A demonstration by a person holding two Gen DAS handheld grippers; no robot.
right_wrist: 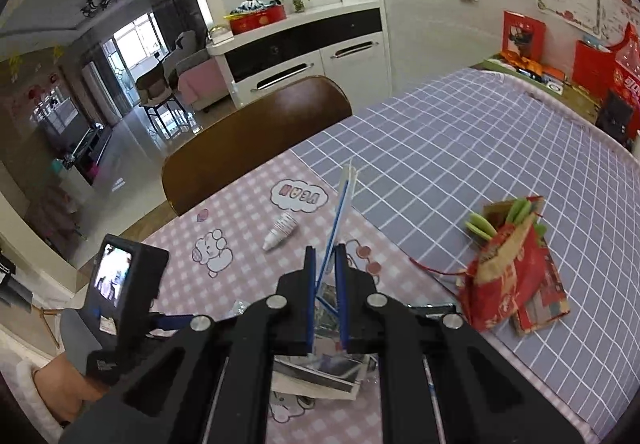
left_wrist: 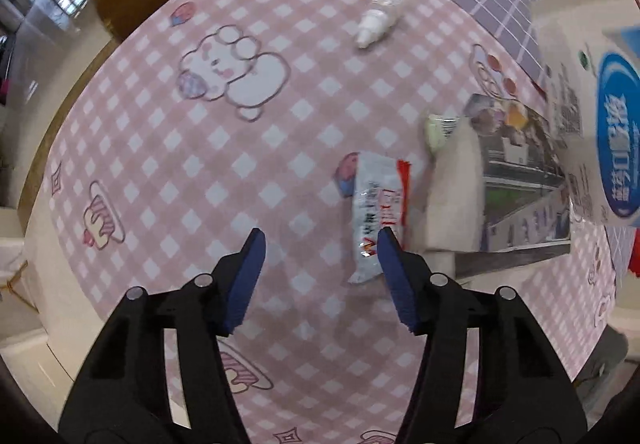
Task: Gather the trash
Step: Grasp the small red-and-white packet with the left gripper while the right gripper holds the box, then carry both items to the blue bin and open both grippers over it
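Blue-padded, the left gripper (left_wrist: 320,240) is pointing down at the pink checked surface (left_wrist: 160,171), jaws apart and grasping nothing; its right pad is touching or overlapping the white-and-red wrapper (left_wrist: 374,211), which is lying flat beside a white box (left_wrist: 452,195). The right gripper (right_wrist: 325,258) is clamping a thin blue-and-white stick (right_wrist: 338,211), jaws nearly closed. The box's far end is blurred. A small white bottle (left_wrist: 378,19) is lying well apart.
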